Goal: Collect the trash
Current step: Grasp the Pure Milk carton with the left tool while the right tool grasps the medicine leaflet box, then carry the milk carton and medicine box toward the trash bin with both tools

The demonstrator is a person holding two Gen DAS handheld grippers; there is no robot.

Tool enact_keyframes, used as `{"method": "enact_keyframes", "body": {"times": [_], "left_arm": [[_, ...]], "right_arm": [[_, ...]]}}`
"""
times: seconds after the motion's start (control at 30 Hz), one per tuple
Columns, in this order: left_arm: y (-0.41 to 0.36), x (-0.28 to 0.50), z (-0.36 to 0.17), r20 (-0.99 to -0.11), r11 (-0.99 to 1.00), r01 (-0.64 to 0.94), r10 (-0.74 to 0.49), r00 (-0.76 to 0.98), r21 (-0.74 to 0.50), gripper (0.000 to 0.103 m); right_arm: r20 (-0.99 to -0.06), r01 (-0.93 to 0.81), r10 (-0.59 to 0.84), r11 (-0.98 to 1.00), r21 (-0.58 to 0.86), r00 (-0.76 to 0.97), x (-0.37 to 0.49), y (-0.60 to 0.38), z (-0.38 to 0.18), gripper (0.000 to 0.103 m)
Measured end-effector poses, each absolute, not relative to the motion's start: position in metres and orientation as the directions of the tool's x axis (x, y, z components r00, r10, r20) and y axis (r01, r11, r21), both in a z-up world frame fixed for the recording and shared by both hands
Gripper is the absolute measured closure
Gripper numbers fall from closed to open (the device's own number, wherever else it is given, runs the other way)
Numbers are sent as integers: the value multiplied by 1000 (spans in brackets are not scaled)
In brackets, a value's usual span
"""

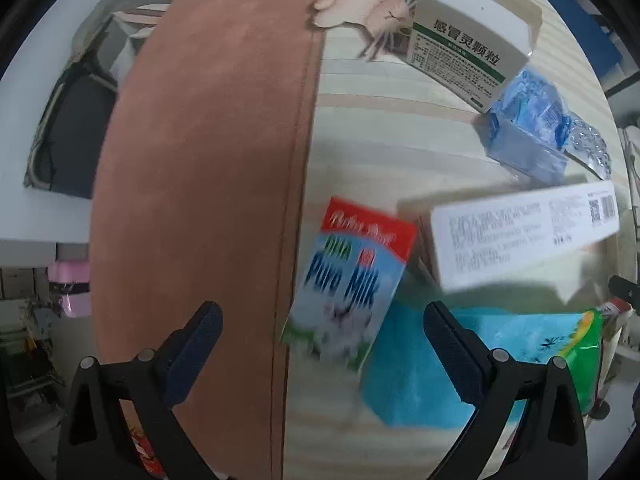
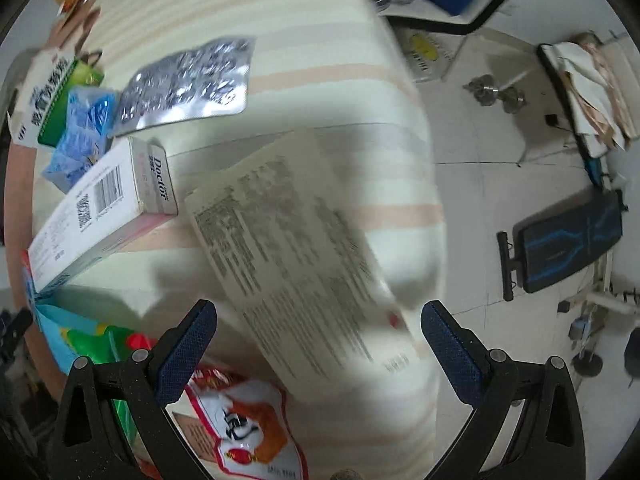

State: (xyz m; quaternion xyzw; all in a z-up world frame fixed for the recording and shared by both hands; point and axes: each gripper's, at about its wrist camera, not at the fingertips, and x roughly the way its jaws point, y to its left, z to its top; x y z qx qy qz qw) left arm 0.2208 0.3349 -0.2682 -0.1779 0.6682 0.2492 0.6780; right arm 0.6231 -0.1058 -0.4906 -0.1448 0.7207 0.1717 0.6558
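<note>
Trash lay scattered over the striped bedspread point(image 1: 400, 136), and as far as we could judge, collection had barely begun: nothing was in either claw, and we saw no bin or bag to receive it.

Our left claw point(image 1: 320, 328) hung released, jaws wide apart, above the milk carton point(image 1: 348, 280), which lay flat just beside the brown blanket point(image 1: 200, 180). Near it lay a long white box point(image 1: 520, 236), tilted over a blue packet point(image 1: 440, 368). Further off sat a green-and-white medicine box point(image 1: 464, 52) with its flap open, with a crumpled blue wrapper point(image 1: 528, 120) just beside it.

Our right claw point(image 2: 318, 326) was likewise released and empty, hovering over a printed leaflet point(image 2: 296, 256) that sprawled near the bed's edge. A red-and-white snack bag point(image 2: 244, 420) lay close under its left finger, and a silver pill sheet point(image 2: 188, 84) rested well beyond.

We judged that every piece remained to be gathered: carton, boxes, wrapper, leaflet, pill sheet and packets. Both views were smeared with motion, so small print and finer scraps could not be told.
</note>
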Motion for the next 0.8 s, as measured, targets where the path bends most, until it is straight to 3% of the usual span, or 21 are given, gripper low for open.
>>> {"method": "enact_keyframes", "body": {"times": [0.17, 0.27, 0.3, 0.37, 0.43, 0.5, 0.8], "left_arm": [[343, 231, -270, -996, 838, -540, 91, -15, 84, 3], [348, 228, -270, -997, 833, -549, 73, -14, 69, 6], [347, 227, -270, -996, 836, -543, 86, -20, 83, 11], [347, 223, -272, -996, 840, -535, 90, -29, 91, 22], [350, 217, -276, -998, 833, -549, 63, -25, 67, 41], [353, 214, -277, -999, 830, -556, 44, -22, 49, 54], [354, 196, -248, -993, 807, -585, 114, 15, 84, 55]], "right_arm": [[-996, -429, -7, 903, 33, -91, 627, -97, -502, 0], [-997, -421, -21, 907, 10, -69, 627, -97, -501, 6], [-998, -421, -17, 907, 8, -56, 627, -97, -499, 12], [-998, -420, 9, 907, 33, -60, 626, -96, -493, 12], [-998, -418, 17, 908, 39, -56, 625, -95, -491, 13], [-999, -424, 24, 905, 40, -42, 623, -94, -486, 13], [-995, -409, 96, 910, 75, 30, 617, -95, -448, 14]]}}
